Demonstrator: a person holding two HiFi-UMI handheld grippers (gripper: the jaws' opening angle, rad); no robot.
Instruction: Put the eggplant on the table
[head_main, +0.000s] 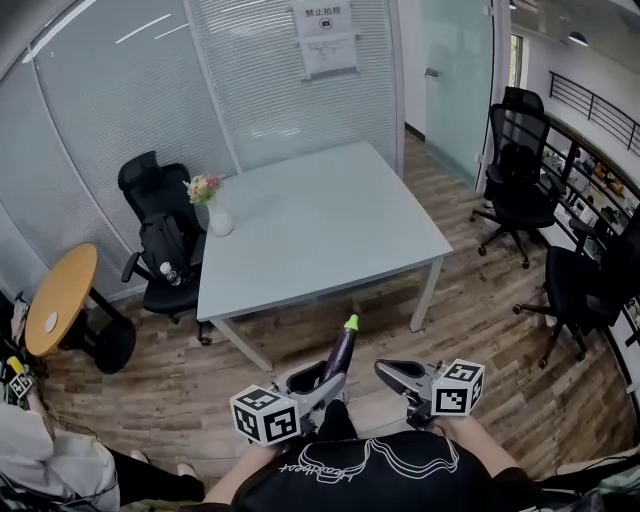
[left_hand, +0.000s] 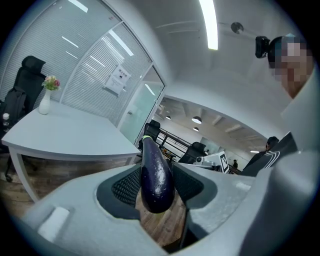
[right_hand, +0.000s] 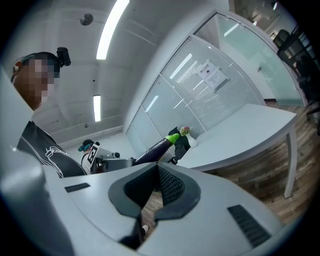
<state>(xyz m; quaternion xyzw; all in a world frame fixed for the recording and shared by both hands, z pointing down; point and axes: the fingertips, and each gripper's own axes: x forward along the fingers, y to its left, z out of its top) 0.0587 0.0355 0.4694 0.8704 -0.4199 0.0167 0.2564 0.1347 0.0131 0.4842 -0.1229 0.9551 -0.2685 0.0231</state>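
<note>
A long dark purple eggplant (head_main: 341, 352) with a green cap sticks up and forward from my left gripper (head_main: 325, 378), which is shut on its lower end. In the left gripper view the eggplant (left_hand: 156, 175) fills the gap between the two pads of the left gripper (left_hand: 157, 190). My right gripper (head_main: 392, 371) is held beside it to the right, jaws together with nothing between them. In the right gripper view the eggplant (right_hand: 156, 147) shows beyond the right gripper (right_hand: 157, 167). The white table (head_main: 320, 220) stands ahead across the wood floor, its near edge a short way from both grippers.
A white vase with flowers (head_main: 215, 208) stands at the table's left edge. A black office chair (head_main: 160, 235) is left of the table, more black chairs (head_main: 522, 165) at the right. A round wooden table (head_main: 60, 300) and a seated person (head_main: 50, 462) are at the lower left.
</note>
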